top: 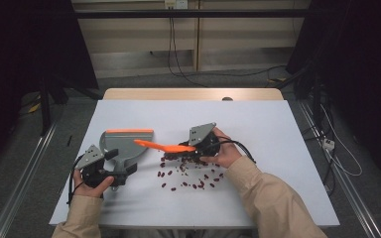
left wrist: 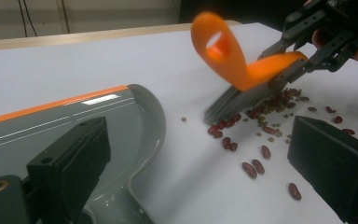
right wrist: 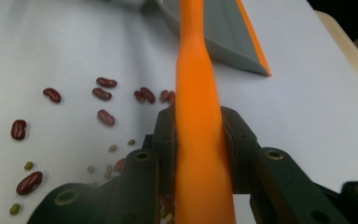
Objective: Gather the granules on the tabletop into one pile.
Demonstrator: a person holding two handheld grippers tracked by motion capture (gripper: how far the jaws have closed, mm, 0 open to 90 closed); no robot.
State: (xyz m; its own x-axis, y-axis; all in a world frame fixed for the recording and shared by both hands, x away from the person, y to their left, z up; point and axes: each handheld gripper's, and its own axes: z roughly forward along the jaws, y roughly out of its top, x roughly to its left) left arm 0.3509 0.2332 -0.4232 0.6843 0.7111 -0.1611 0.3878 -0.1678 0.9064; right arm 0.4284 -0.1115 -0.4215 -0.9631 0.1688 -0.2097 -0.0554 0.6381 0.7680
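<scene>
Right there, just right of the middle of the white tabletop (top: 258, 124), a small brush (top: 171, 147) with a smooth orange plastic handle was clamped between the black fingers (right wrist: 165, 135) of the right gripper (top: 194, 148), pressed tight on either side of the handle. The handle flared into a flat teardrop loop with a hole at its far end, pointing toward the dustpan. Under it hung a block of stiff grey bristles (left wrist: 235, 100), their tips on the tabletop at the edge of the spill.

Glossy, dark red kidney-shaped beans (top: 188, 176) lay scattered loosely below and around the brush, mixed with smaller, round, dull green ones (right wrist: 28, 165).

To the left sat a grey plastic dustpan (top: 124, 146), shallow and smooth, with a curved raised wall and a straight orange rubbery lip along its far edge. Its short handle pointed toward the person, and the left gripper (top: 110, 174) was at that handle. The blocky matte fingers (left wrist: 70, 163) stood on either side, but I couldn't tell whether they pressed on it.

Beige sleeves covered both forearms.
</scene>
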